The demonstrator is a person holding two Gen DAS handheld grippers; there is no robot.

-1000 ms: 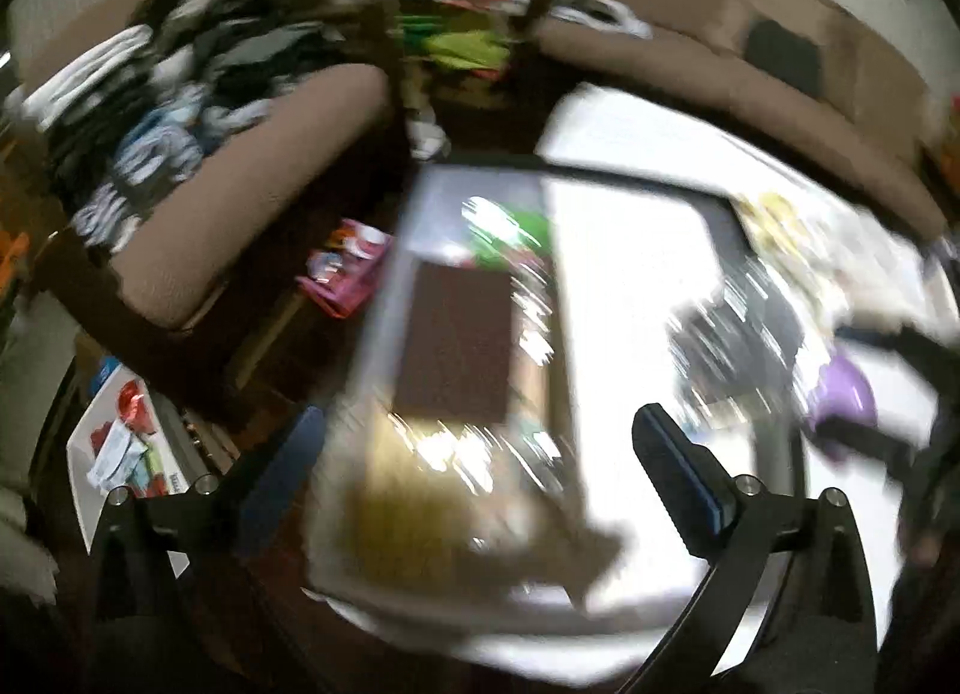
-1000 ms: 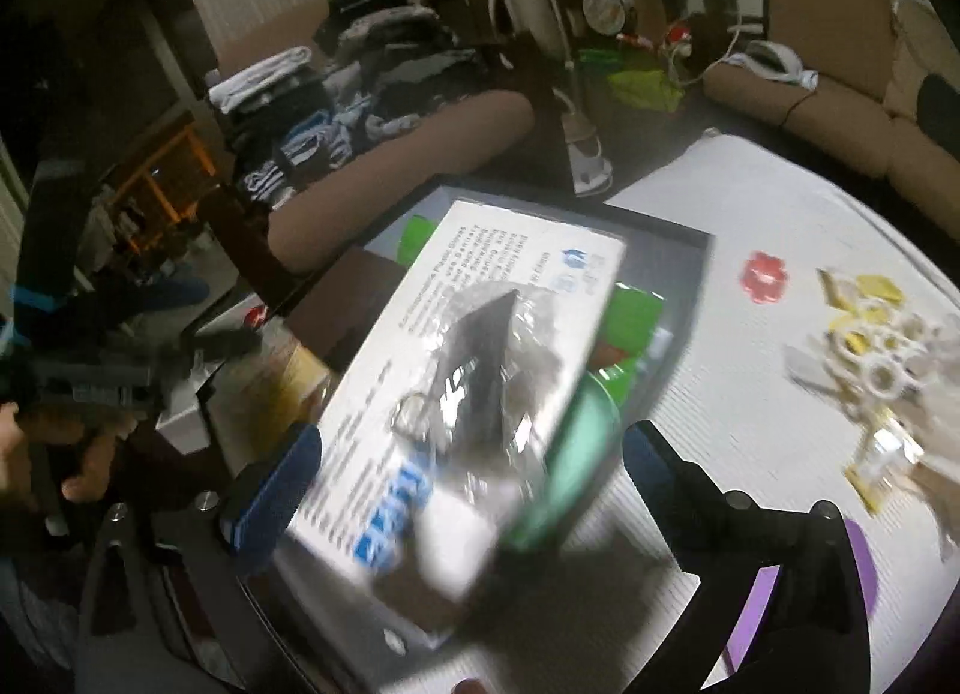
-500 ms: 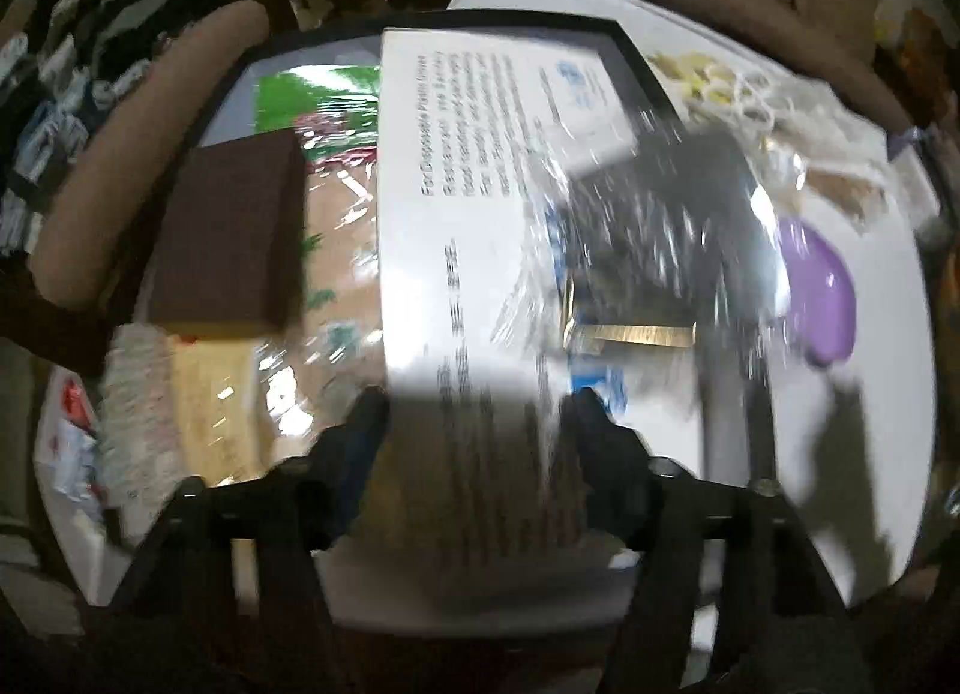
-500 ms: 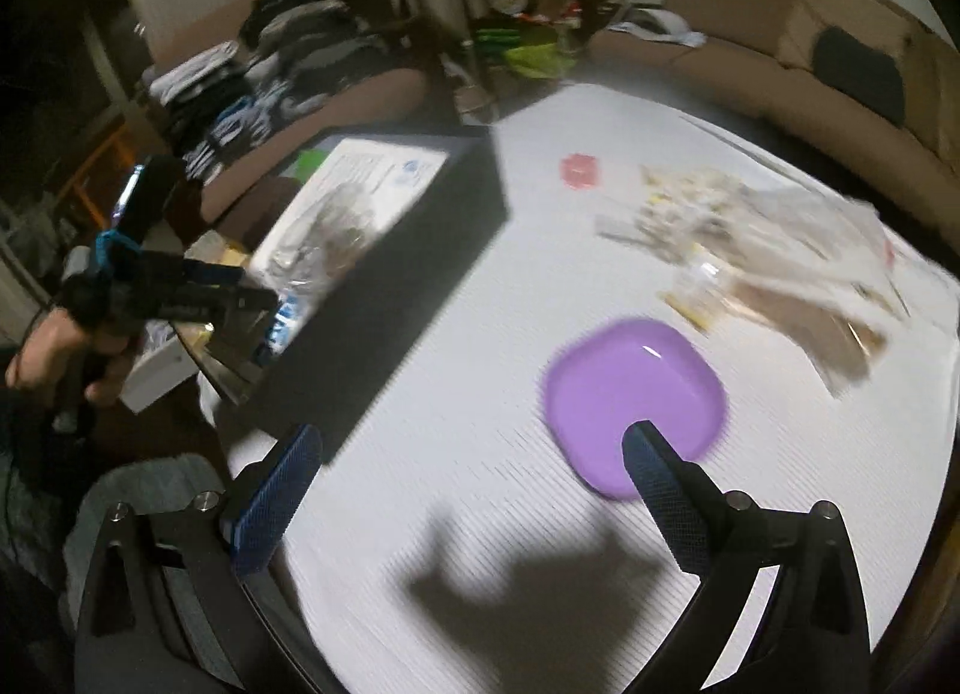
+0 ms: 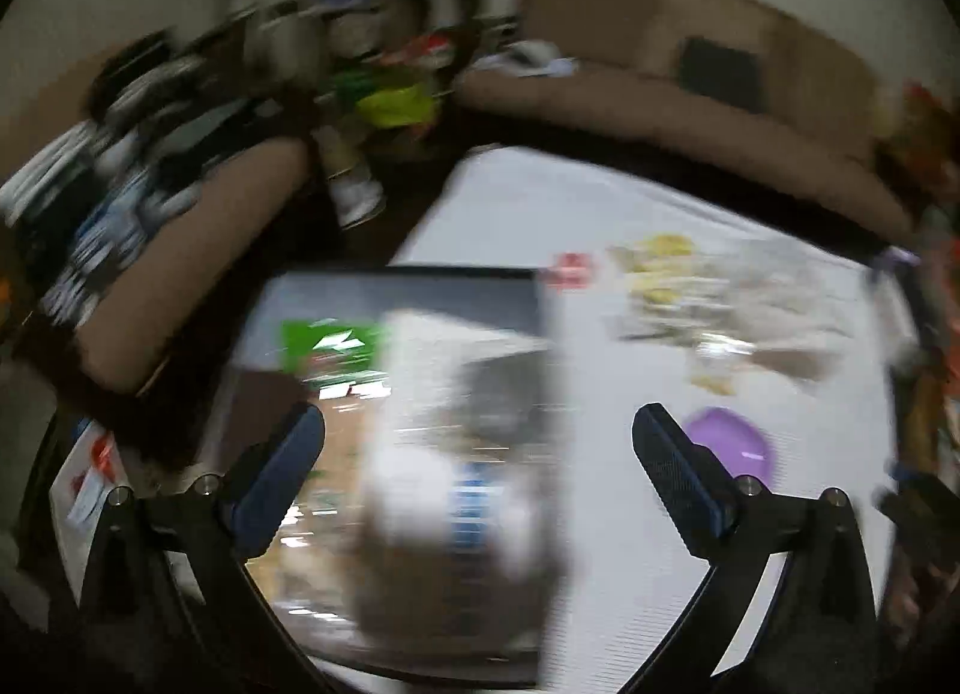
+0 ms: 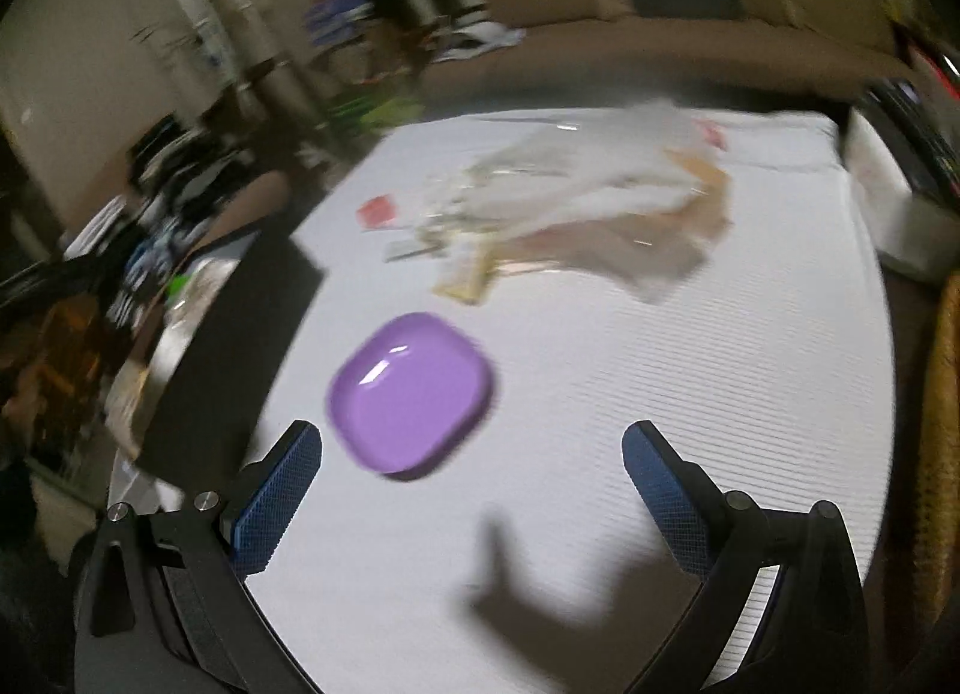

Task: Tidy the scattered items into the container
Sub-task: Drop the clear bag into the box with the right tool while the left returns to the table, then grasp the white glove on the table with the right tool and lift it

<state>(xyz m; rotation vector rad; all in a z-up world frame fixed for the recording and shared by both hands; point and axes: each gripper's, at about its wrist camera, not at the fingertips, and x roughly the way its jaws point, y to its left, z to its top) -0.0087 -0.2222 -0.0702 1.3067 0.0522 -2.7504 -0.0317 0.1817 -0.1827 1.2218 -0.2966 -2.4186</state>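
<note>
Purple plate [image 6: 411,391]: smooth glossy plastic w/ highlights. Bench cover [image 6: 690,382]: white, matt, fine-ribbed cloth. Container [image 6: 234,346]: matt black walls. Packets [image 6: 576,202]: clear, crinkly, shiny film. Right tongs [image 6: 471,484]: blue textured pads [image 6: 276,493], matt black plastic arms. Sofa [image 5: 660,112]: matt brown cloth.

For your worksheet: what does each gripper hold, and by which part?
Nothing: the right gripper is open over the table; the left gripper's jaws are opening, gripping nothing.

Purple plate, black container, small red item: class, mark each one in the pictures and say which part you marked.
purple plate [image 6: 411,394]: right wrist view, centre of its dished face.
black container [image 6: 240,352]: right wrist view, its dark outer side wall.
small red item [image 6: 377,210]: right wrist view, middle of its top.
</note>
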